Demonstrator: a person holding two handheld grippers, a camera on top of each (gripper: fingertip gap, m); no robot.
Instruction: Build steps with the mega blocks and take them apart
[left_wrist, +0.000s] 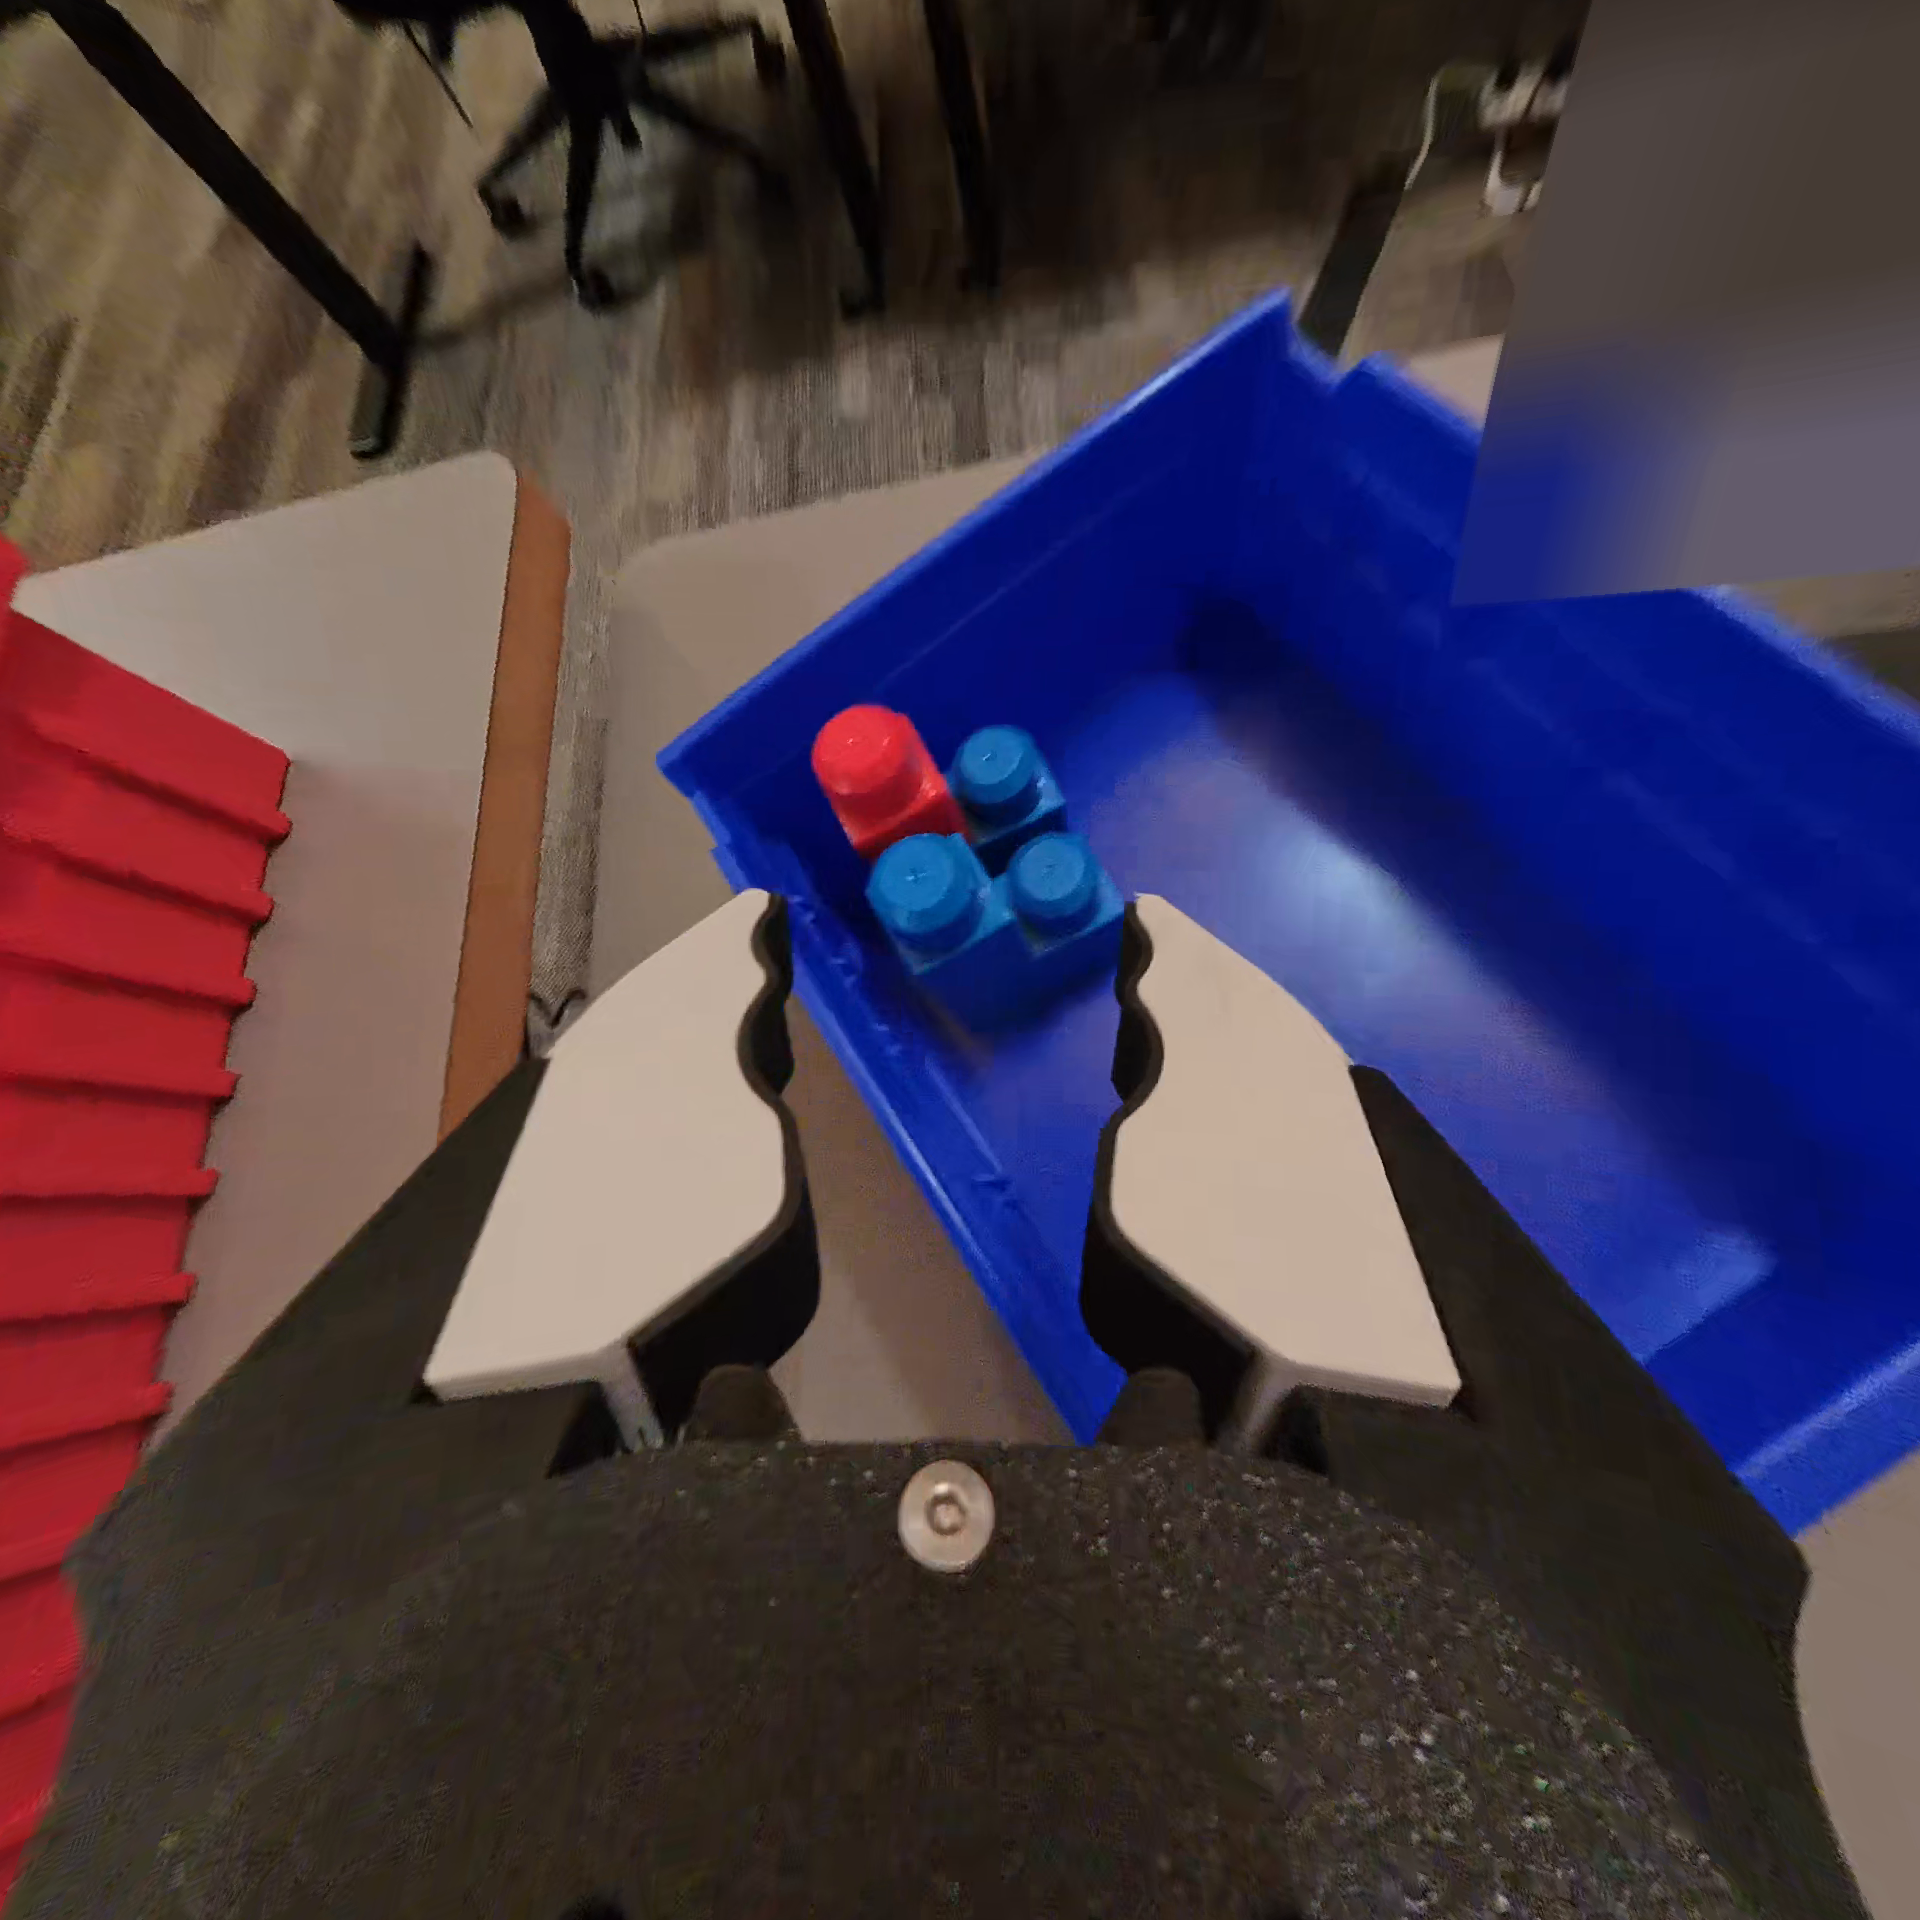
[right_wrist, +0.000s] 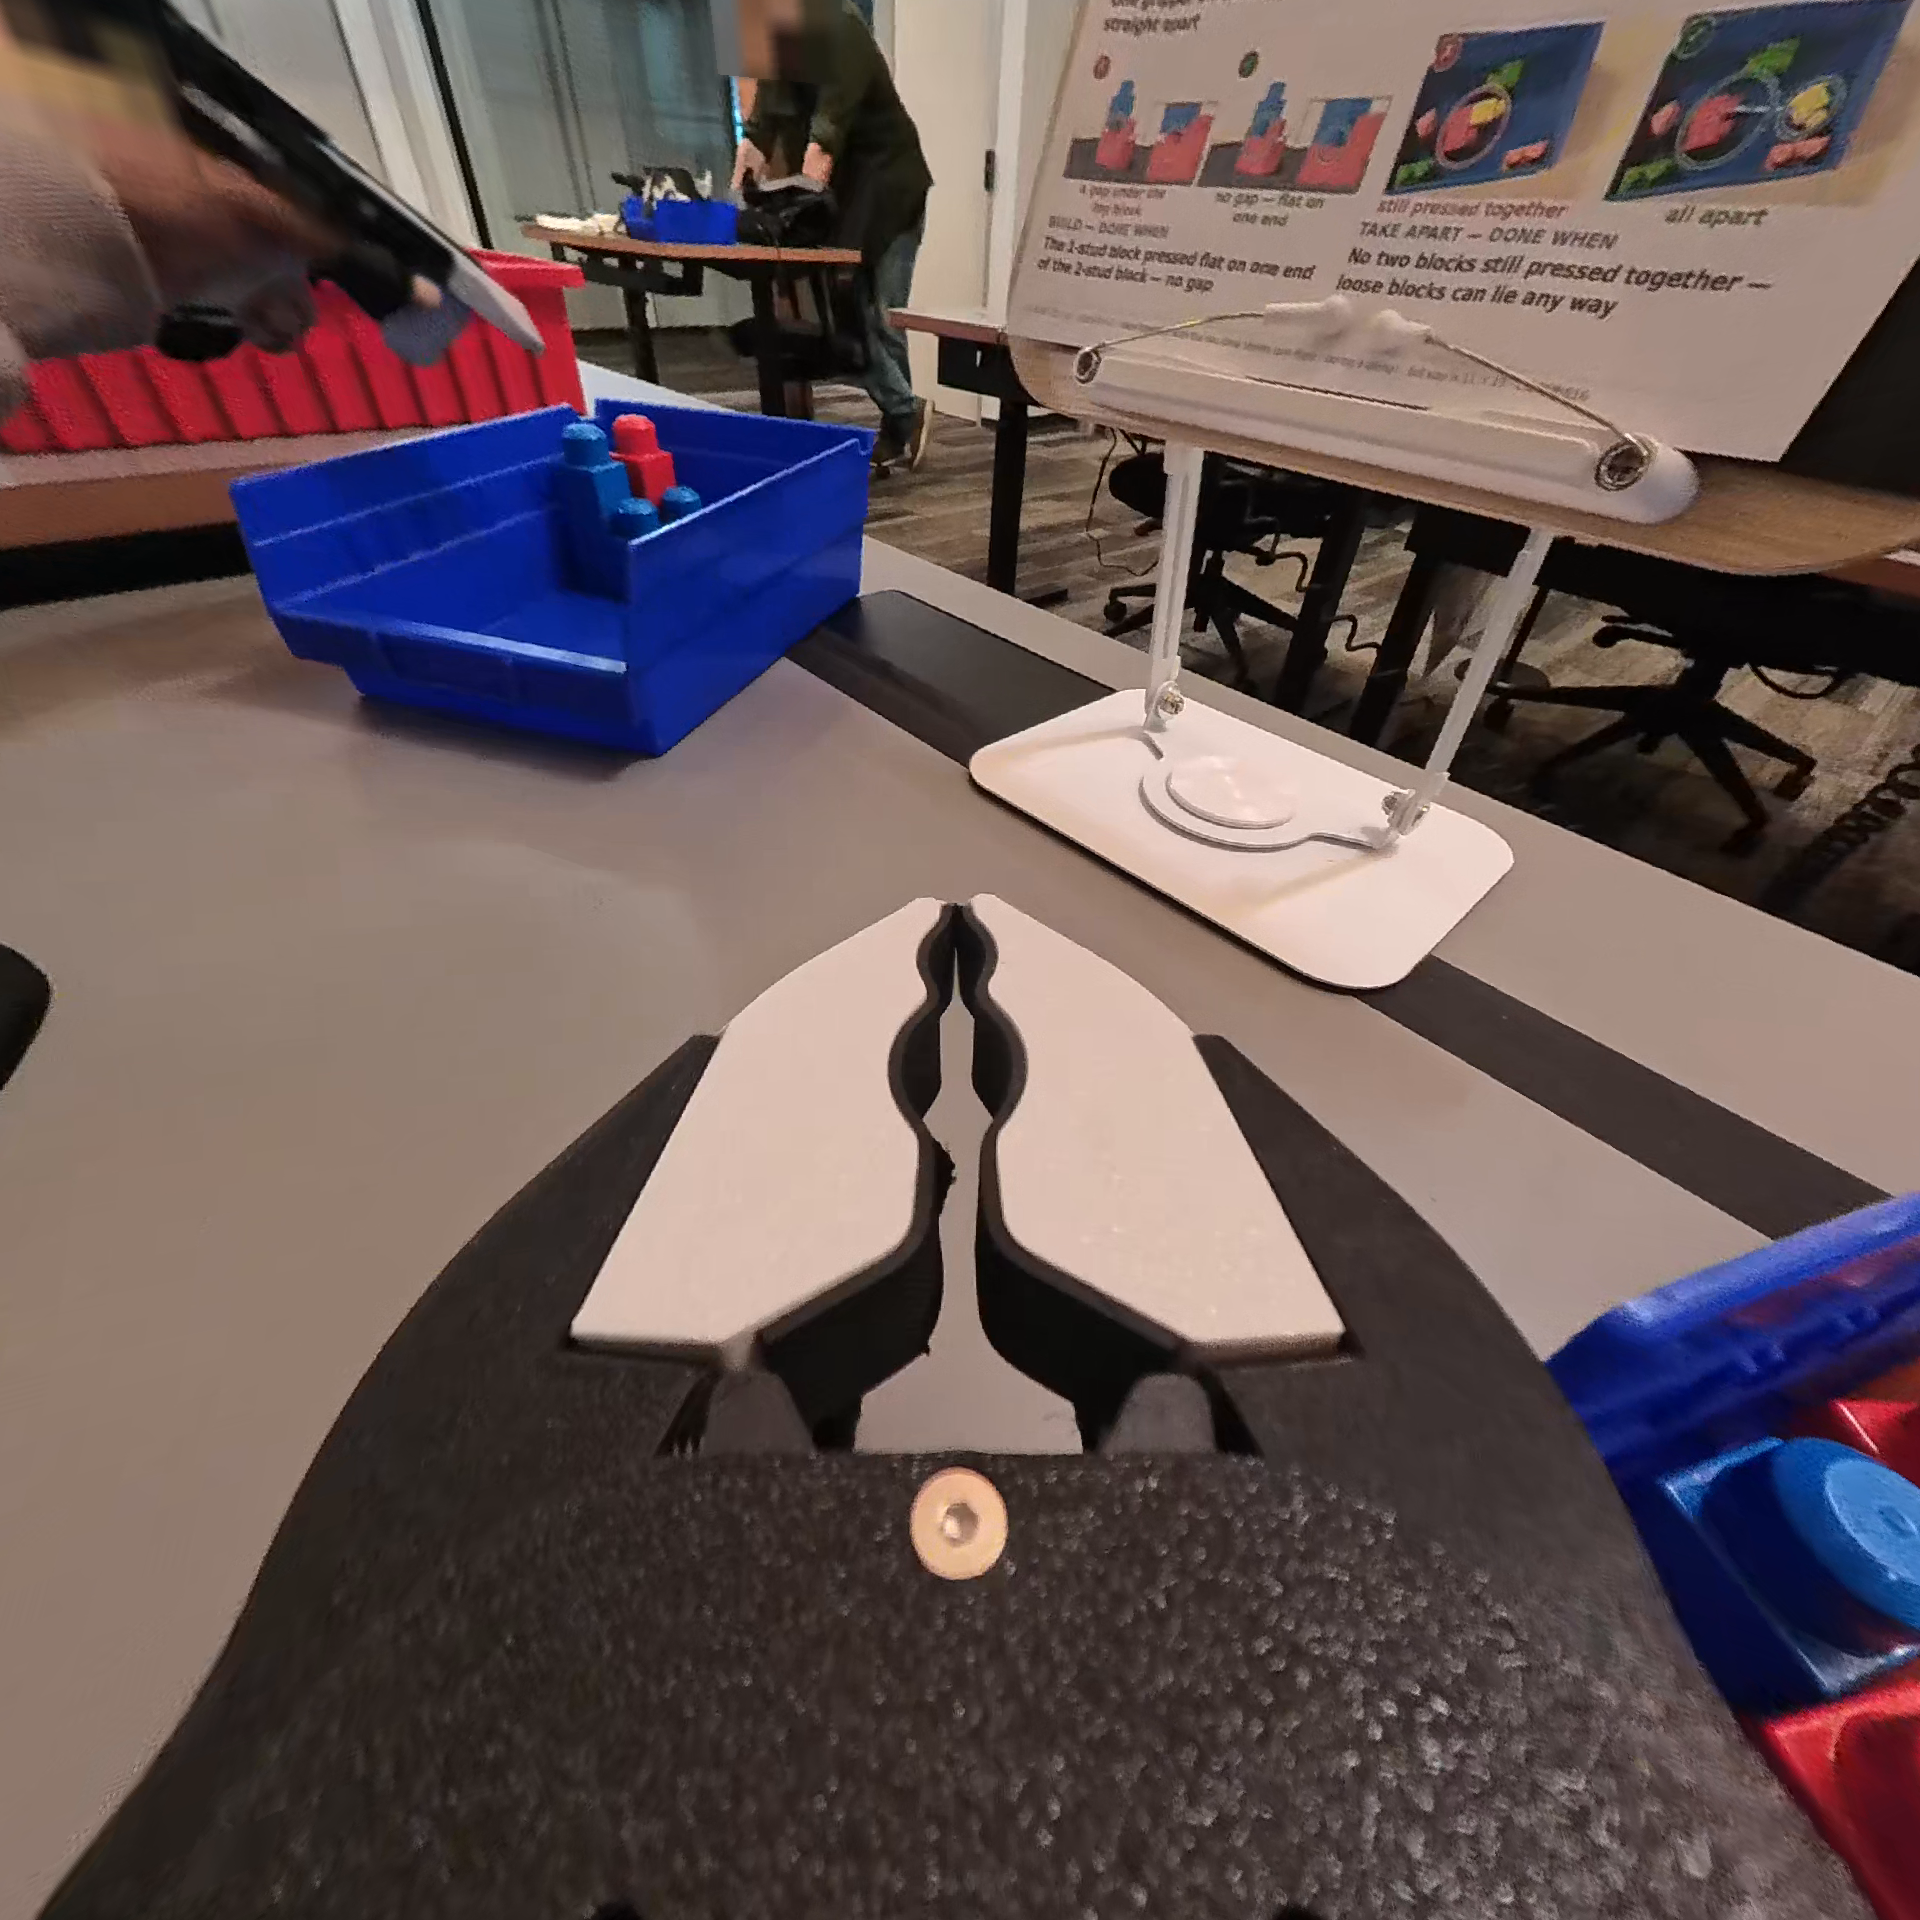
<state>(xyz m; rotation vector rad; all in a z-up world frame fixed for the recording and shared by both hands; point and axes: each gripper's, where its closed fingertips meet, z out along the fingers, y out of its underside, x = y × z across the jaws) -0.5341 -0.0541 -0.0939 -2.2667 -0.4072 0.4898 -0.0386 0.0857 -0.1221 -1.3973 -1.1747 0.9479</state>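
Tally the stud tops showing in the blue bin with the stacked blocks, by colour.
Red studs: 1
Blue studs: 3
Total in the blue bin: 4

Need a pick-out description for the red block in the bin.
Find the blue bin on the grey table, ahead of the open left claw. In its corner stands a cluster of blocks; the red block is the only one not blue.
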